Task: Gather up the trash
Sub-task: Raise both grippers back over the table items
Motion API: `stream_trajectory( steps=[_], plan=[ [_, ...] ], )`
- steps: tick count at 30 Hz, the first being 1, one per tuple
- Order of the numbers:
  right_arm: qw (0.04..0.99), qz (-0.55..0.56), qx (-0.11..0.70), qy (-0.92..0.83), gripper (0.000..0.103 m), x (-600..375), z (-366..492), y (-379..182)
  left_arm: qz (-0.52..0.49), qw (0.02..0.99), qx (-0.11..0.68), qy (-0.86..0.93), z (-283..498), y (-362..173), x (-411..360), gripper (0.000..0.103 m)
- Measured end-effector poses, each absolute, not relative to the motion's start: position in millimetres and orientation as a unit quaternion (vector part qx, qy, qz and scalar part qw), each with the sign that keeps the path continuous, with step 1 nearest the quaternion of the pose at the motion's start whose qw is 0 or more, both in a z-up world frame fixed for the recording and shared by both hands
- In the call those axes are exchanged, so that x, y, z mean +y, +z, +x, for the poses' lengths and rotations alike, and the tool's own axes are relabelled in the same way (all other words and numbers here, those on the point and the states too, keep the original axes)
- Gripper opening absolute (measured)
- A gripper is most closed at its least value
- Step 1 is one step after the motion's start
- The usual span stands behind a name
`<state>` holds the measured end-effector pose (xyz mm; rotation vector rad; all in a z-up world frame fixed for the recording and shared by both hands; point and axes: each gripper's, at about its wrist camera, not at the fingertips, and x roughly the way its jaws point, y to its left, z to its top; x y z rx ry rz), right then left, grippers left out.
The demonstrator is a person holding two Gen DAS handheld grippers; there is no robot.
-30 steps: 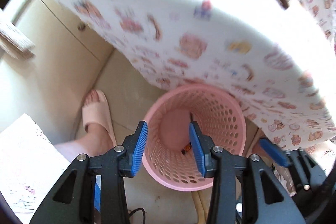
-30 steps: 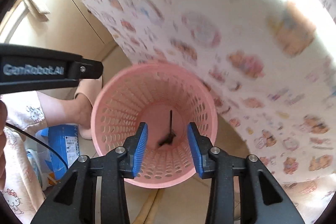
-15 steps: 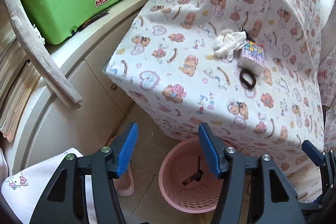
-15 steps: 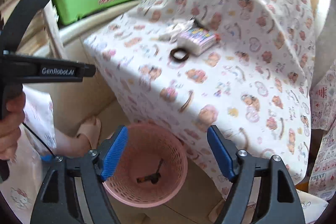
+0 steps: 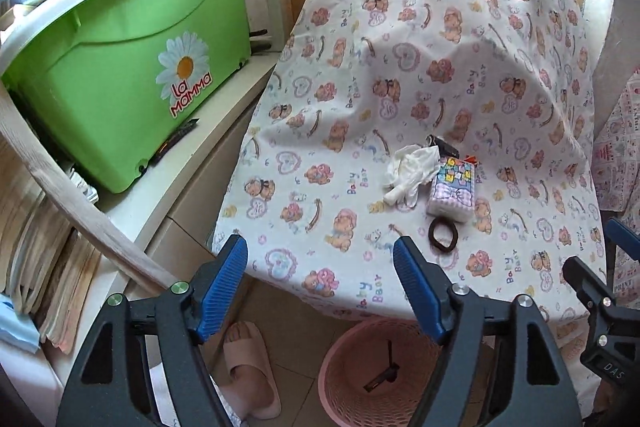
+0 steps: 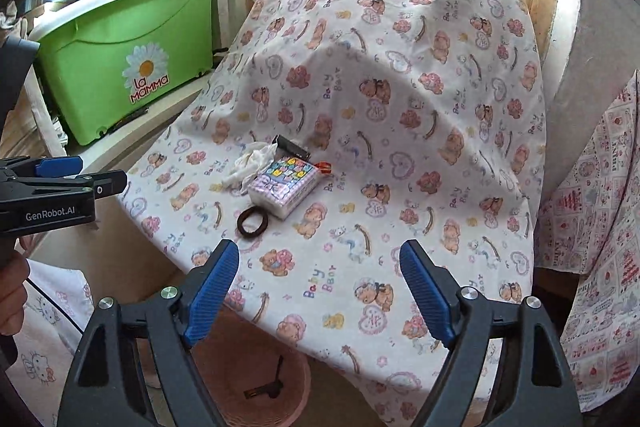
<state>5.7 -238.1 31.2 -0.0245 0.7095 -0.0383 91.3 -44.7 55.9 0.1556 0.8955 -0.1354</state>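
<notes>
A pink mesh basket (image 5: 344, 387) stands on the floor below the table edge, with a dark stick-like piece inside; it also shows in the right wrist view (image 6: 256, 411). On the bear-print cloth lie a crumpled white glove (image 5: 412, 171) (image 6: 252, 159), a tissue pack (image 5: 454, 191) (image 6: 286, 189), a brown hair tie (image 5: 443, 234) (image 6: 254, 221), a dark object (image 6: 292, 147) and a small orange bit (image 6: 326, 167). My left gripper (image 5: 320, 287) is open and empty, above the table's near edge. My right gripper (image 6: 320, 291) is open and empty, near the front of the cloth.
A green bin (image 5: 132, 75) marked "La Mamma" sits on a white cabinet at left, with stacked books (image 5: 36, 247) and a wooden slat beside it. A foot in a pink slipper (image 5: 248, 367) stands by the basket. Another printed cloth (image 6: 592, 211) hangs at right.
Both grippers have risen from over the basket to above the table and opened wider. The items on the cloth have come into view; the basket now sits low in both views.
</notes>
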Motion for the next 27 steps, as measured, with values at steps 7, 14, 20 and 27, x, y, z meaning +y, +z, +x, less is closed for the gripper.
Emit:
stream_trajectory(
  steps=[7, 14, 20, 27],
  plan=[
    [0.942, -0.012, 0.334, -0.039, 0.084, -253, 19, 18, 0.059, 0.905, 0.417, -0.052, 108, 48, -44, 0.077],
    [0.937, 0.019, 0.347, -0.029, 0.084, -270, 35, -4, 0.027, 0.874, 0.482, -0.057, 126, 6, -36, 0.077],
    [0.941, 0.017, 0.334, -0.054, 0.084, -274, 45, -1, 0.048, 0.902, 0.429, -0.021, 130, 12, -37, 0.080],
    [0.935, 0.028, 0.351, -0.043, 0.079, -277, 53, -6, 0.081, 0.934, 0.345, -0.047, 115, 26, -59, 0.085]
  ],
)
